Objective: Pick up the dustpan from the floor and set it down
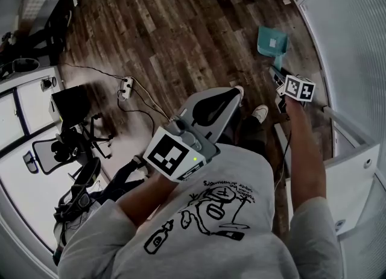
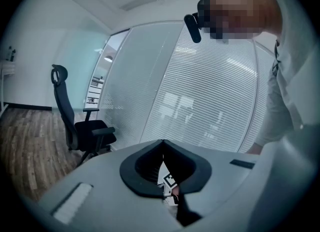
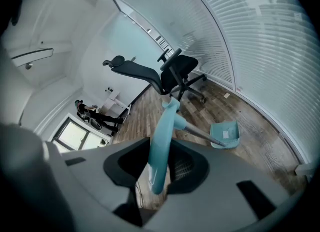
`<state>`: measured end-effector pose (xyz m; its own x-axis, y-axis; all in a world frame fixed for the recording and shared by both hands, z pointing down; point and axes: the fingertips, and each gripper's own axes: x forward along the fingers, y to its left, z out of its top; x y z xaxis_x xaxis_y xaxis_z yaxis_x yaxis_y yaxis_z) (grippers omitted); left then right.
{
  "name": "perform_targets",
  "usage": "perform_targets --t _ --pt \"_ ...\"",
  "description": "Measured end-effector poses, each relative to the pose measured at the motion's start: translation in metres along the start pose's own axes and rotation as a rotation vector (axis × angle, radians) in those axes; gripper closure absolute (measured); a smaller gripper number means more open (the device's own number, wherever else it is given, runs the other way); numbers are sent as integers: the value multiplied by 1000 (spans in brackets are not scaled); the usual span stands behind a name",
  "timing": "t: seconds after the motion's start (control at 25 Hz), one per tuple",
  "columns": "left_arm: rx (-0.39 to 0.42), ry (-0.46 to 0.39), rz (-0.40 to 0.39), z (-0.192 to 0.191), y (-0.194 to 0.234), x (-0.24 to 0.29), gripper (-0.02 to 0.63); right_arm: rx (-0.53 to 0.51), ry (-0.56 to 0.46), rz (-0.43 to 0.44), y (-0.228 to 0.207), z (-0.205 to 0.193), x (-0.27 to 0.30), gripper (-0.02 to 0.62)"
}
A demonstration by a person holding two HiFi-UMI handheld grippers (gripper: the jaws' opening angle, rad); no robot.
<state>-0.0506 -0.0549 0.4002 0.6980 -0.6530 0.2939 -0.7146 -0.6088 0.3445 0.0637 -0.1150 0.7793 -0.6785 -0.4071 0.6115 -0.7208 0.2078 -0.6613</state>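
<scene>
right gripper (image 3: pixel 160 162) clamps dustpan handle (image 3: pixel 168 121); pan (image 3: pixel 225 135) on floor (image 3: pixel 260 141), chair (image 3: pixel 180 69) beyond it. left gripper (image 2: pixel 163 148) closed, empty. next: lift.

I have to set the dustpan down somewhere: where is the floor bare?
Bare planks stretch between the power strip and the dustpan. Crowded: office chairs at left; the glass wall close on the dustpan's right.

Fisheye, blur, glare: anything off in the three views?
Head view: strong fisheye, floor planks curve; dustpan small but clear. Left gripper view: dark vignetted corners, chair sharp, no glare. Right gripper view: blinds bow heavily; close handle slightly soft.
</scene>
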Motion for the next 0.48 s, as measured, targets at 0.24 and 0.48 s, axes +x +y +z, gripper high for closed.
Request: perform_targets --t 0.24,0.48 --pt "10 -17 -9 7 -5 -1 604 -10 -29 22 11 11 -6 505" --pt "17 -40 -20 20 -7 -4 604 -16 -47 44 28 21 -19 503"
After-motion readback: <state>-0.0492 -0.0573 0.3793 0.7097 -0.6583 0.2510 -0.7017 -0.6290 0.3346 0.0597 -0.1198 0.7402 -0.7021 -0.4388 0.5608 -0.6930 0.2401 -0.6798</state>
